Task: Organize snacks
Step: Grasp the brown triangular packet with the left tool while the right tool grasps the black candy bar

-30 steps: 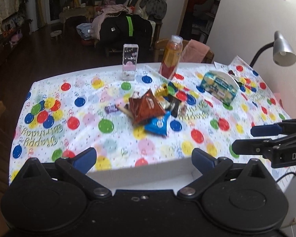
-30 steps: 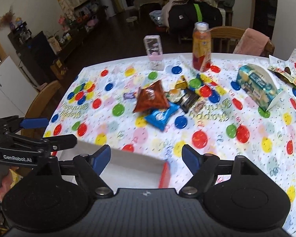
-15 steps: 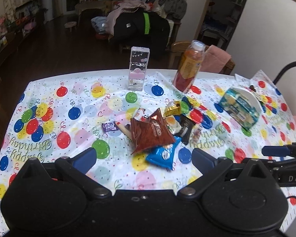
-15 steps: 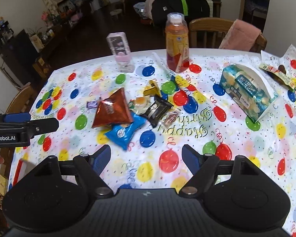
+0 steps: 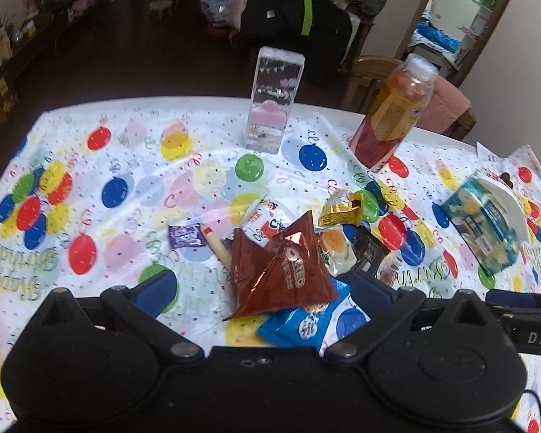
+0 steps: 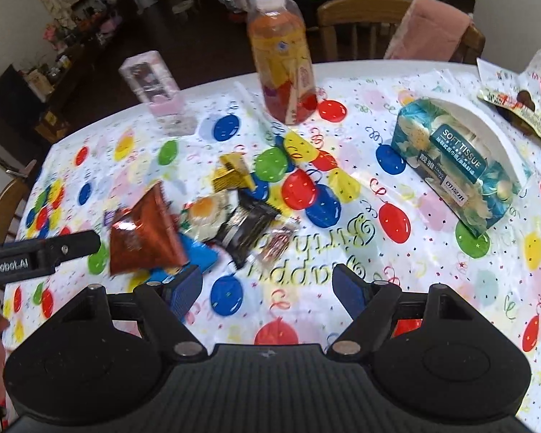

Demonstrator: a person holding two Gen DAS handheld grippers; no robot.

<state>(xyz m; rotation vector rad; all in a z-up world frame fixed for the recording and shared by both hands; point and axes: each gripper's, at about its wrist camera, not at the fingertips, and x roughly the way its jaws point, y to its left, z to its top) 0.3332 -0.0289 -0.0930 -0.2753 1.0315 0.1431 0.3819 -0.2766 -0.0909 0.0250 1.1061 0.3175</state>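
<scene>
A heap of snacks lies mid-table: a brown Oreo pyramid bag (image 5: pixel 283 270) (image 6: pixel 144 232), a blue packet (image 5: pixel 303 326) (image 6: pixel 194 258) under it, a black packet (image 5: pixel 369 252) (image 6: pixel 247 227), a gold packet (image 5: pixel 341 211) (image 6: pixel 232 173), a clear egg-print packet (image 6: pixel 203 213) and a small purple candy (image 5: pixel 185 235). My left gripper (image 5: pixel 261 290) is open, its fingers either side of the Oreo bag's near end. My right gripper (image 6: pixel 267 288) is open over bare cloth, just near of the heap, its left finger (image 6: pixel 184 288) beside the blue packet.
An orange drink bottle (image 5: pixel 391 115) (image 6: pixel 286 61) and a clear pink box (image 5: pixel 272 103) (image 6: pixel 157 90) stand at the far edge. A tissue box (image 5: pixel 487 223) (image 6: pixel 458 158) lies at the right. Chairs ring the balloon-print tablecloth (image 5: pixel 101 166).
Both grippers have moved forward over the table toward the snack heap, which now looks much closer. The white cardboard box near the table's front edge has dropped out of view.
</scene>
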